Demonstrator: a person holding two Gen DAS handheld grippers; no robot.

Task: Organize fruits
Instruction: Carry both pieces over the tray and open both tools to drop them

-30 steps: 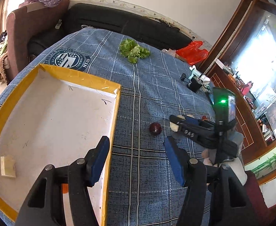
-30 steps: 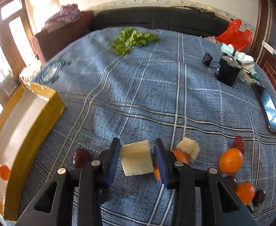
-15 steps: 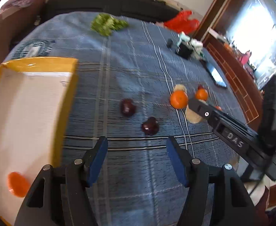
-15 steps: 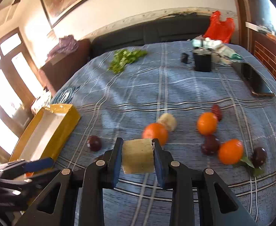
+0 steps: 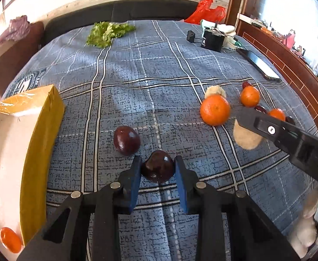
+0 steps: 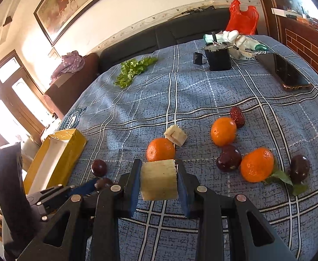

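Left gripper (image 5: 157, 166) clamped on a dark purple plum (image 5: 157, 169), jaws just snapped closed onto it, fruit resting on the blue plaid cloth (image 5: 159, 69) near its front edge. Second plum (image 5: 126, 140) lying just beside, toward the left, apart from the pads. Yellow box (image 5: 41, 130) along the cloth's left edge, one small orange (image 5: 10, 239) inside at its near end. Large orange (image 5: 215, 109) farther out toward the right edge.

Right gripper (image 6: 159, 179) clenched on a pale cut fruit block (image 6: 159, 180), pads pressing both flat sides, block lifted clear of the cloth. Orange (image 6: 160, 149) directly beyond the block, smaller pale chunk (image 6: 175, 135) touching that orange's far side. More oranges (image 6: 257, 168) and dark plums (image 6: 228, 158) clustered toward the right edge. Green lettuce (image 6: 135, 69) near the far edge, black phone (image 6: 286, 70) at the far right corner.
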